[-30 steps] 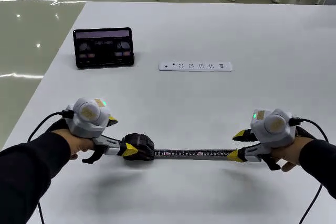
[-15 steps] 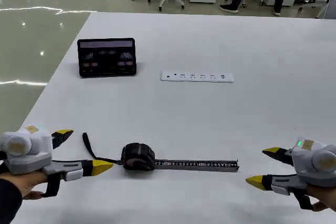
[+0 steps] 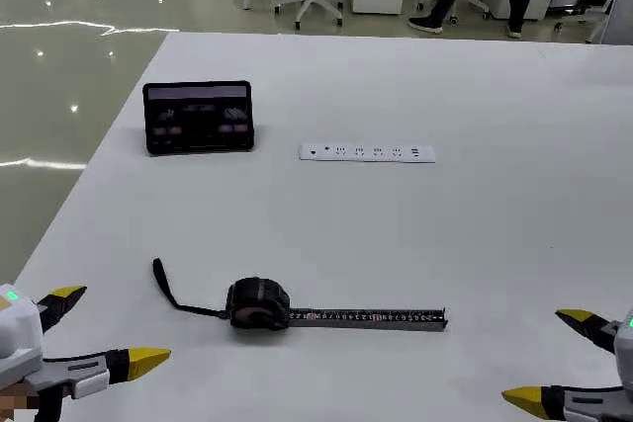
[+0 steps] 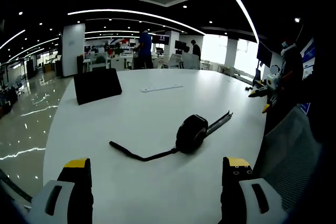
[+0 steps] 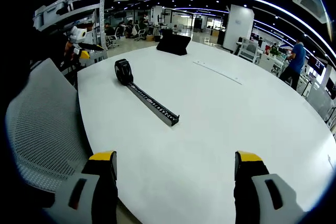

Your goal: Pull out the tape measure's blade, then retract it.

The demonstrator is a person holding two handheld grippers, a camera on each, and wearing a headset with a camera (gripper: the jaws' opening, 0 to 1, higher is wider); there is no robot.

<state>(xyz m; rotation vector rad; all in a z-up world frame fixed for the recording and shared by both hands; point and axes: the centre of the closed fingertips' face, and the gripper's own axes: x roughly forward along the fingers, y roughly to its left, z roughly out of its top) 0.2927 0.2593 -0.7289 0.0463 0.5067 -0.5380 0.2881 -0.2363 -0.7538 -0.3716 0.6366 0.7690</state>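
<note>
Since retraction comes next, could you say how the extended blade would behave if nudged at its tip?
The blade is long, thin and lying flat, so it would probably bow or swing sideways. The rounded tape measure case looks denser and may pivot rather than slide.

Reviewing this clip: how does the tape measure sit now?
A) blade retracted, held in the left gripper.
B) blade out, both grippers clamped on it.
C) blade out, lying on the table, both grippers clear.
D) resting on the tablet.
C: the tape measure lies on the table with its blade extended, the left gripper and right gripper open and apart from it.
</note>
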